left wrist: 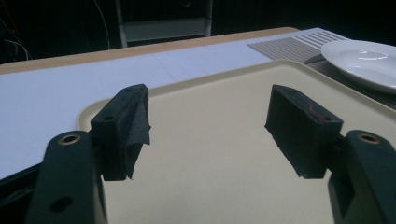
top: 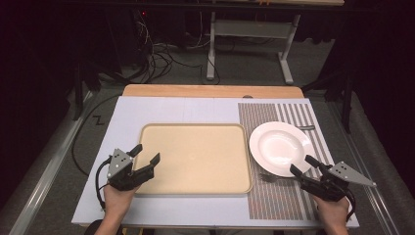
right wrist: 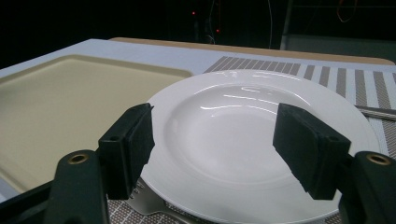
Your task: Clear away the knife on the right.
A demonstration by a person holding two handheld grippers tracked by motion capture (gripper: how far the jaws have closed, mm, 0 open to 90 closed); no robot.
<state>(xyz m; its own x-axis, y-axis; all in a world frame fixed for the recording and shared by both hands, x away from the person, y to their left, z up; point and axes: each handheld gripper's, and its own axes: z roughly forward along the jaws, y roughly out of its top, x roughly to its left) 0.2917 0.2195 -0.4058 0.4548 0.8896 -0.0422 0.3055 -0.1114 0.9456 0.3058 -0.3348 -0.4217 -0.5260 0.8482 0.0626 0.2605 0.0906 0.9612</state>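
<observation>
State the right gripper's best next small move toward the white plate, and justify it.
Probably ease the right gripper forward so its open jaws straddle the white plate's near rim, then close. The jaws stand wide just short of that rim, nothing between them, and a fork lies partly under it.

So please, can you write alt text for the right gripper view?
A white plate sits on a striped placemat, framed by the open right gripper's black fingers. A beige tray lies to its left, and a fork pokes out under its near rim.
</observation>
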